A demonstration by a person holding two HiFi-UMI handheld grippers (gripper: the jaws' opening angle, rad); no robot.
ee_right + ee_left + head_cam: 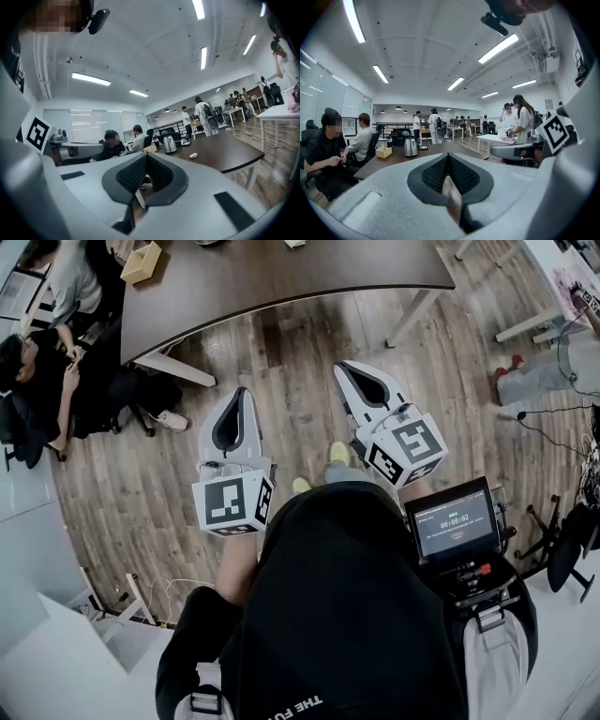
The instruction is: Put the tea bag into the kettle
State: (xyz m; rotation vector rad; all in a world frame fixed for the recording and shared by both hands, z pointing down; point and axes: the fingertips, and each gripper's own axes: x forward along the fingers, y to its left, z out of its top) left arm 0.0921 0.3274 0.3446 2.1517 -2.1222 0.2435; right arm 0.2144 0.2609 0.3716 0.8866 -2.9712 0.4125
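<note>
A steel kettle (410, 147) stands far off on a dark table (398, 159); it also shows in the right gripper view as the kettle (169, 145). A small white tea bag (193, 155) lies on the table (220, 152) to the right of the kettle. My left gripper (241, 392) and right gripper (347, 367) hang side by side over the wood floor, short of the table (281, 277). Both are shut with nothing between the pads, as the left gripper (448, 157) and the right gripper (146, 157) show in their own views.
A cardboard box (141, 262) sits near the table's left end. Two seated people (37, 371) are at the left. White table legs (178, 369) stand ahead. A screen device (455, 521) hangs at my right hip. Cables and chairs (572, 549) are at the right.
</note>
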